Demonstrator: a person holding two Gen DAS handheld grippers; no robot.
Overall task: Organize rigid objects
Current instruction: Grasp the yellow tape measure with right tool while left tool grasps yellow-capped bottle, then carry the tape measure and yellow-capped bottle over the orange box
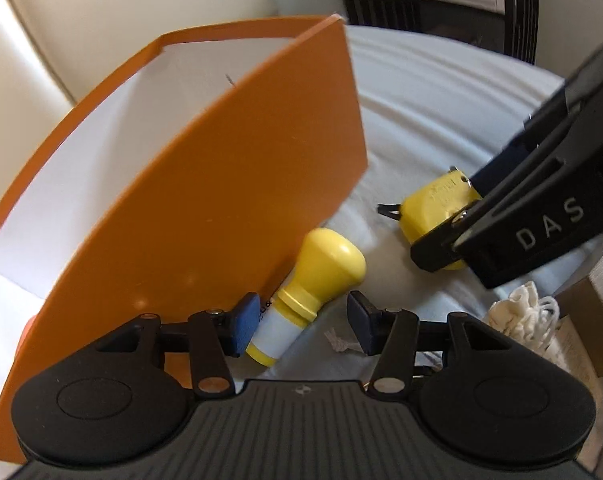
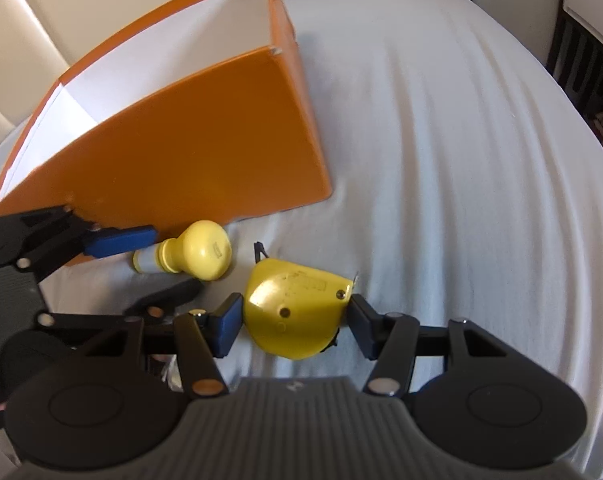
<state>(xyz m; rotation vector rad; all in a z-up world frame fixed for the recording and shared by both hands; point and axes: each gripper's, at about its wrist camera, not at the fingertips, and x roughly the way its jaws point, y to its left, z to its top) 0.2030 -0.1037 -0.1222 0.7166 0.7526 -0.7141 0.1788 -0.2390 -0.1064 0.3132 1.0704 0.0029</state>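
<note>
Orange box on the left, two yellow things waiting beside it on the white sheet.

Orange box [image 2: 173, 148] stands open-topped at the far left, and my left claw [image 1: 301, 320] is spread around the yellow stamp [image 1: 309, 292] lying against its near wall; one blue pad looks to touch the label end, the other stands clear, so nothing is pinched. If I close here I may catch only the narrow neck, and the round knob could swing out or nudge the box wall. To the right, my right claw [image 2: 293, 322] brackets the yellow tape measure [image 2: 297, 312], pads at or just beside its sides; I judge the hold unsure. Its curved shell could squirt free on the soft sheet [image 2: 461, 160], or my two claws could bump.
</note>
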